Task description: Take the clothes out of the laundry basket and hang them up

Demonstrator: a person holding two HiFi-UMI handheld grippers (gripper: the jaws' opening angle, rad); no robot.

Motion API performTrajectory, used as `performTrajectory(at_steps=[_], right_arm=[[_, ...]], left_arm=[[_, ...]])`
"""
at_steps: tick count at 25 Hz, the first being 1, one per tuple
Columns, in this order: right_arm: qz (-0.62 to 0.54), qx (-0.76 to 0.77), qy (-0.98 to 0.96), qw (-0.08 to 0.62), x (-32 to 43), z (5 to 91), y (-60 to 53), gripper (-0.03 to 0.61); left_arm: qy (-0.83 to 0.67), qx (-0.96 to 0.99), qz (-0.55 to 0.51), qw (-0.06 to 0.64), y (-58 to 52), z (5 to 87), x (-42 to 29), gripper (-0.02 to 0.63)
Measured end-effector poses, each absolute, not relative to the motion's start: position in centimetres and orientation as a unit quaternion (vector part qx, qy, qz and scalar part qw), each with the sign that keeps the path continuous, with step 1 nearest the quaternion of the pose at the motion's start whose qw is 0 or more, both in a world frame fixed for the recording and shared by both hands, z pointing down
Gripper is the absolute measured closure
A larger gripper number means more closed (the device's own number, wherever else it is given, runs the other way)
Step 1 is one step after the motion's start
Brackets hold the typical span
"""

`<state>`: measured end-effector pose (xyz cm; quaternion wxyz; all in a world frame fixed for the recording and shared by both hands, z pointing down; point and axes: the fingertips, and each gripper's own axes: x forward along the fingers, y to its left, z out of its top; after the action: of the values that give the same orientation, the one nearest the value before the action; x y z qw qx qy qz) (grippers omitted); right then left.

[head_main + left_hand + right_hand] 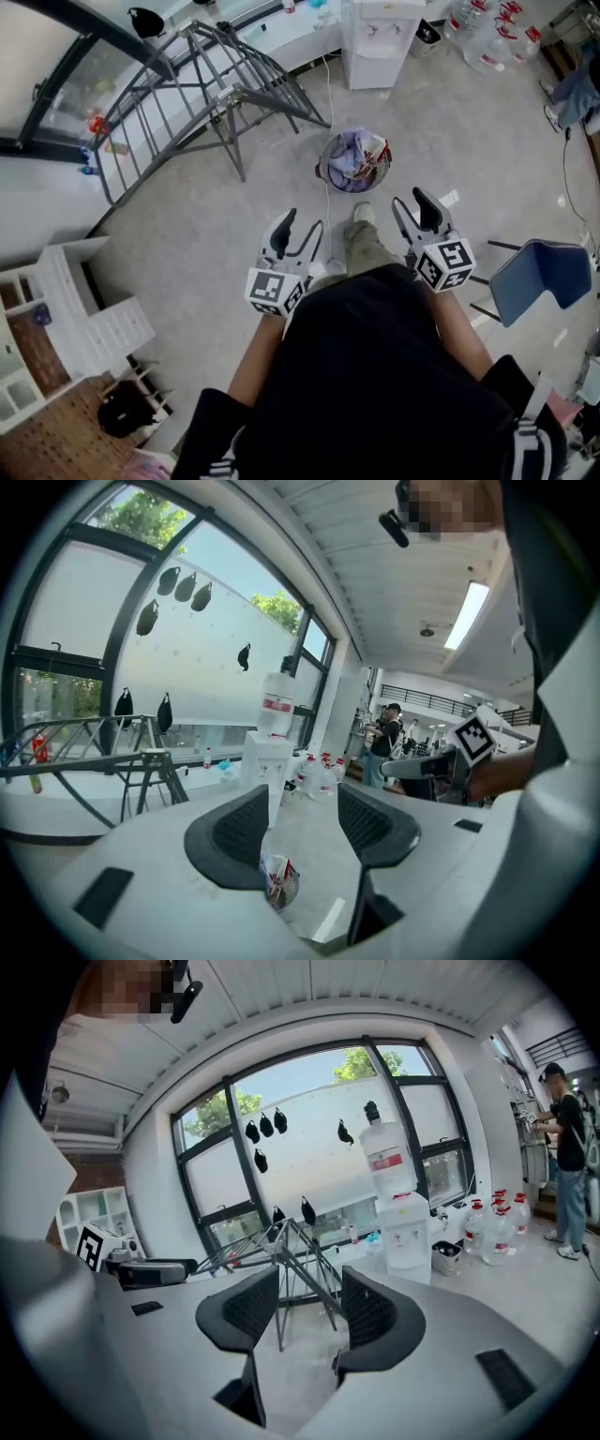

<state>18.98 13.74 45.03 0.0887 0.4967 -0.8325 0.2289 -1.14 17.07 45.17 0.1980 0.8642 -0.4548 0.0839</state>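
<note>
Your dark top [375, 375] fills the bottom of the head view. Just beyond it you hold out the left gripper [298, 231] and the right gripper [413, 208], each carrying a cube with black-and-white square markers. In the left gripper view the ribbed black fingers [246, 829] stand well apart with nothing held. In the right gripper view the fingers [248, 1309] are likewise wide open and empty.

Ahead of your shoe, on the smooth grey floor [234, 216], stands the laundry basket [325, 161]. It is round, with thin wire-like walls, and it is full of crumpled soft clothes [349, 150], lilac and white with a touch of red. It lies near the grippers but clear of both.

Further off, to the left, the drying rack [202, 84] stands unfolded, a frame of bare grey metal bars with nothing hung on it. Beyond that is a white water dispenser [380, 42].

Judging by this, the task has not begun: every garment is left to lift and hang.
</note>
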Motion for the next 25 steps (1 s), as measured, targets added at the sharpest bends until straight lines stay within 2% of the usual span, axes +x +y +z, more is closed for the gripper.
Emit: performTrajectory(at_steps=[10,18,25], right_arm=[[0.233,0.514,-0.823,0.068,25.9,47.1,5.6,0.399],[0.315,0.551,-0.77,0.06,29.5,54.6,2.0,0.399],[0.34,0.554,-0.749,0.127,31.3,63.5,-0.8,0.399]], left_arm=[[-0.362,0.907,0.134,0.169,7.2,44.3,9.4,0.399],[-0.319,0.906,0.213,0.177,4.7,48.6,12.5,0.396],[-0.29,0.906,0.257,0.172,1.7,51.5,14.6,0.396]])
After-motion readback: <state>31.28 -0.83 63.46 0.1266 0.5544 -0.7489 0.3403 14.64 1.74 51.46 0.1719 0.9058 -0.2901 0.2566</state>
